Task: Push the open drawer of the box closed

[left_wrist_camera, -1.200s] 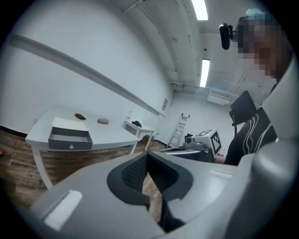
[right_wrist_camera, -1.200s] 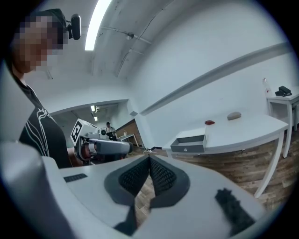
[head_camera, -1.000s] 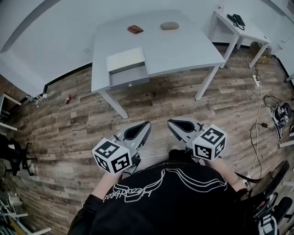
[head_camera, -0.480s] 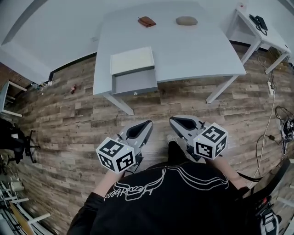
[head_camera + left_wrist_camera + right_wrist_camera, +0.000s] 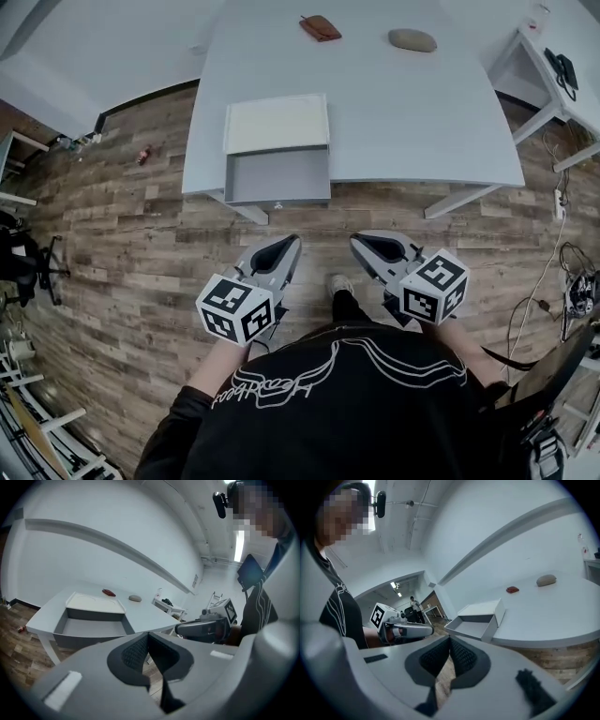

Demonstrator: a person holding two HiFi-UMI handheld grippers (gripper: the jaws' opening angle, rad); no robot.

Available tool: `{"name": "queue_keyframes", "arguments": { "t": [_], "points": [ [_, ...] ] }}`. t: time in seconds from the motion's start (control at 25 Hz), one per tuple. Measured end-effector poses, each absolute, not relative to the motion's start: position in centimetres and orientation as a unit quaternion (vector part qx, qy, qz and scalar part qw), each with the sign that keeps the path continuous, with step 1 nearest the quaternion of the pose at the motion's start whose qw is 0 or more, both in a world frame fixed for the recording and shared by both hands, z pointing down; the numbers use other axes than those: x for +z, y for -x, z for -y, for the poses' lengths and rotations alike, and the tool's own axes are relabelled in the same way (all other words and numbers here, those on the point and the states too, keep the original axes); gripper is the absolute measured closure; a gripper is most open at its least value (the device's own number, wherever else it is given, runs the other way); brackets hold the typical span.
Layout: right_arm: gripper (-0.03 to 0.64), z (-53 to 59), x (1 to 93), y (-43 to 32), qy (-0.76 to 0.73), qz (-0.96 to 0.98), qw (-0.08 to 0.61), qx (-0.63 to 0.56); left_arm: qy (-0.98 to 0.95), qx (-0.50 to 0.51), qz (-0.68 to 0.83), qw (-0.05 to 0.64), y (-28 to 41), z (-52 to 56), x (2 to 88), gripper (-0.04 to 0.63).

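Wood-plank flooring (image 5: 122,244) fills the left side of the head view, and up at the top stands the white table (image 5: 422,112) that matters here. On its near left corner sits the box (image 5: 277,122), pale top panel showing, and its drawer (image 5: 277,176) juts out past the table edge toward the person, wide open, grey inside and empty as far as I can see. So nothing of the job is done: the drawer front is untouched and the whole push is left. Further back on the table lie a small brown object (image 5: 321,27) and a grey pebble-shaped object (image 5: 412,39), both well clear of the box. Down to lower centre now: the left gripper (image 5: 284,244) is carried low in front of the body, its marker cube (image 5: 234,309) toward the camera, nose pointing up the frame at the drawer but well apart from it. Its own view has the pads pressed together with nothing between them (image 5: 148,641), and the drawer (image 5: 91,627) lies ahead and to the left. Just right of it, past a shoe (image 5: 339,283), the right gripper (image 5: 364,241) mirrors that pose, angled slightly inward, jaws likewise closed and empty (image 5: 450,644). Both forearms tuck in close against the black shirt (image 5: 337,403). My read: either closed nose has to travel forward to the drawer front before any pushing starts. Far right, a side table (image 5: 530,61) and loose cables (image 5: 574,289) on the floor.
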State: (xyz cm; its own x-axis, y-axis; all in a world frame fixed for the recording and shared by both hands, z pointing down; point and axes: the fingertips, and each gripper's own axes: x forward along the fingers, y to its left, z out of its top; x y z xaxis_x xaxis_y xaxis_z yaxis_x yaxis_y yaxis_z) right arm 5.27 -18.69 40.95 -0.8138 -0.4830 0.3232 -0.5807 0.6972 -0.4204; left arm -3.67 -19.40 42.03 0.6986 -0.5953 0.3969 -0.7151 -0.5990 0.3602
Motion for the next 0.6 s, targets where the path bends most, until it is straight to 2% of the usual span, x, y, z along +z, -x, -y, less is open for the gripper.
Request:
{"name": "queue_keyframes", "arguments": {
  "t": [0.08,0.12,0.24,0.6],
  "points": [
    [0.609,19.6,41.5,-5.1,-0.285,0.916,0.097,0.264,-0.879,0.121,0.379,0.262,4.3,20.4,43.0,0.570],
    [0.609,20.0,41.7,-5.0,-0.282,0.917,0.099,0.266,-0.876,0.123,0.383,0.267,4.5,20.9,43.5,0.511],
    [0.609,21.1,42.4,-4.5,-0.271,0.917,0.103,0.273,-0.863,0.134,0.405,0.270,5.5,22.4,45.2,0.462],
    [0.609,23.3,44.2,-4.7,-0.267,0.911,0.121,0.291,-0.827,0.189,0.449,0.280,8.3,26.0,51.8,0.459]
  ]
}}
